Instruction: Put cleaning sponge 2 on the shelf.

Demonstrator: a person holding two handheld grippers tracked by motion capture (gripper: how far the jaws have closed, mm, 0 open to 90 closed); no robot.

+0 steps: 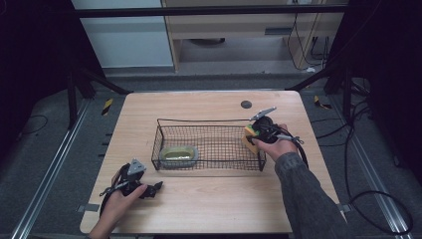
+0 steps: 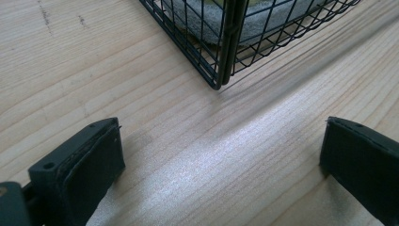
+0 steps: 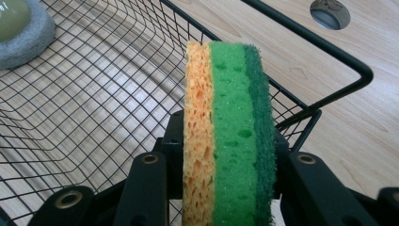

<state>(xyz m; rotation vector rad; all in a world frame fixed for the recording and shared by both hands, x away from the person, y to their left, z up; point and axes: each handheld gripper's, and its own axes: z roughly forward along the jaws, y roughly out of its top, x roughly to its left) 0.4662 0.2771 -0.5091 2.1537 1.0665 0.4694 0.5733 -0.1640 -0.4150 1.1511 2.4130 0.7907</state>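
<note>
A black wire basket point(image 1: 209, 121) stands in the middle of the wooden table. At its left end lies a grey pad with a pale green top point(image 1: 179, 155). My right gripper point(image 1: 255, 133) is at the basket's right end, shut on a sponge point(image 1: 249, 137) held on edge. In the right gripper view the sponge point(image 3: 228, 94) shows orange, green and dark green layers, pinched by my right gripper point(image 3: 228, 141) over the basket's mesh point(image 3: 94, 103). My left gripper point(image 1: 158, 186) rests open near the table's front left. In its own view my left gripper point(image 2: 221, 146) faces the basket's corner point(image 2: 226, 52).
A round dark grommet point(image 1: 246, 104) sits in the tabletop behind the basket, also seen as the grommet point(image 3: 330, 12) past the rim. The grey pad point(image 3: 21, 33) lies at the far end of the mesh. Bare wood point(image 1: 214, 199) runs along the table's front.
</note>
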